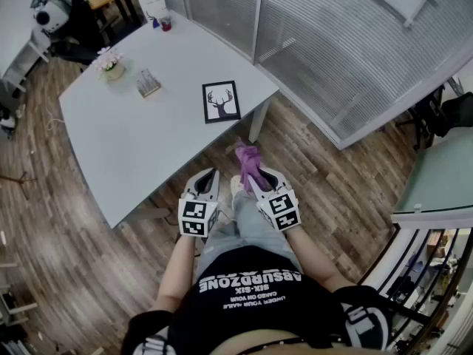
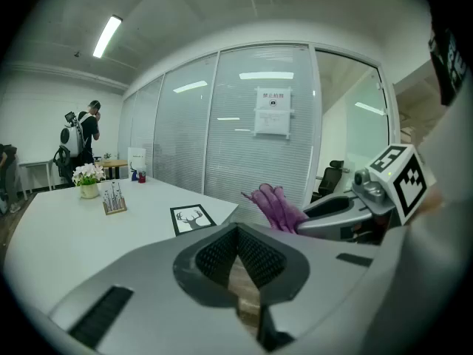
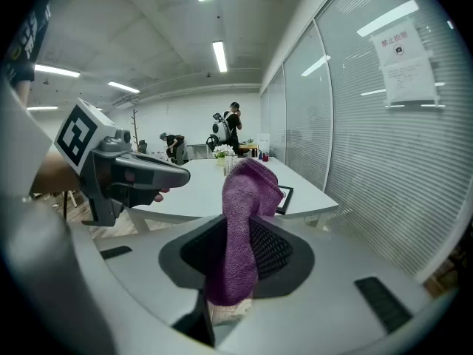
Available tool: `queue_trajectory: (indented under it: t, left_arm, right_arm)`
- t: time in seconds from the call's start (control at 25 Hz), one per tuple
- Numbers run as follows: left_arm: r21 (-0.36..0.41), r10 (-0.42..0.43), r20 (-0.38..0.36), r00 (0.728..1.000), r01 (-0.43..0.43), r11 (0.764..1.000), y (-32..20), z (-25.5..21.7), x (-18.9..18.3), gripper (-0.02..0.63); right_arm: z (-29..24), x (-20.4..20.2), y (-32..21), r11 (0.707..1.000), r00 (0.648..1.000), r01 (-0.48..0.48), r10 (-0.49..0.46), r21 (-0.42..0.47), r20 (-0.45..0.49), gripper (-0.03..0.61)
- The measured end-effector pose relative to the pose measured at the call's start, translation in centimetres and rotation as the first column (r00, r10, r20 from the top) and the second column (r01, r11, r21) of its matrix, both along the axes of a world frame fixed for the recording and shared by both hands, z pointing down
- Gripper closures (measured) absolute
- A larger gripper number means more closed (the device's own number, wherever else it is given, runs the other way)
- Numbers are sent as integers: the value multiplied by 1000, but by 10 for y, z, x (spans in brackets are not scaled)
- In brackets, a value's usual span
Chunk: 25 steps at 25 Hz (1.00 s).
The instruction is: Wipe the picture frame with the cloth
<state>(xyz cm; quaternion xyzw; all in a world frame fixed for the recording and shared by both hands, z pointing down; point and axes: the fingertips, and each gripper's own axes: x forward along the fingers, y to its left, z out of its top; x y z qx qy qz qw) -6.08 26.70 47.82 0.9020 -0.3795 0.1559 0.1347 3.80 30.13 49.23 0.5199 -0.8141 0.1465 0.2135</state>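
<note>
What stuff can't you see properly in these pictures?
- Picture frame: in the right gripper view, the purple cloth clamped in the right gripper hides most of it.
- Notice on the glass wall, left gripper view: the print is too small to read.
- Small holder on the table, head view: its contents are too small to tell.
- Dust on the frame: too small to see in any view.

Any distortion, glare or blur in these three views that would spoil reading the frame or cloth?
Head view: fisheye bends the table edges, but the light is even and the frame is sharp. Left gripper view: dark vignetted corners, and ceiling lights reflect in the glass wall; the frame is small but legible. Right gripper view: the cloth is crisp in the shut right tool; corners are dark.
</note>
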Motion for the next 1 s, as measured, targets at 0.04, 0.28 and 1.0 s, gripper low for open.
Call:
queue_trajectory:
  t: [0.04, 0.28, 1.0]
  left_arm:
    - [11, 5, -10, 1000, -4, 1000, 1, -5, 0, 600]
    - [45, 4, -24, 1000, -3, 999, 5, -18, -6, 598]
    - [1, 21, 8, 1000, -21, 1000, -47, 10, 6, 598]
  right_arm:
    - [-5, -1, 0, 1000, 1000, 0, 0, 14, 0, 469]
    - [-26, -6, 1, 998, 1000, 2, -2, 70, -7, 469]
    - [-1, 27, -55, 998, 1000, -30, 29, 56, 4, 469]
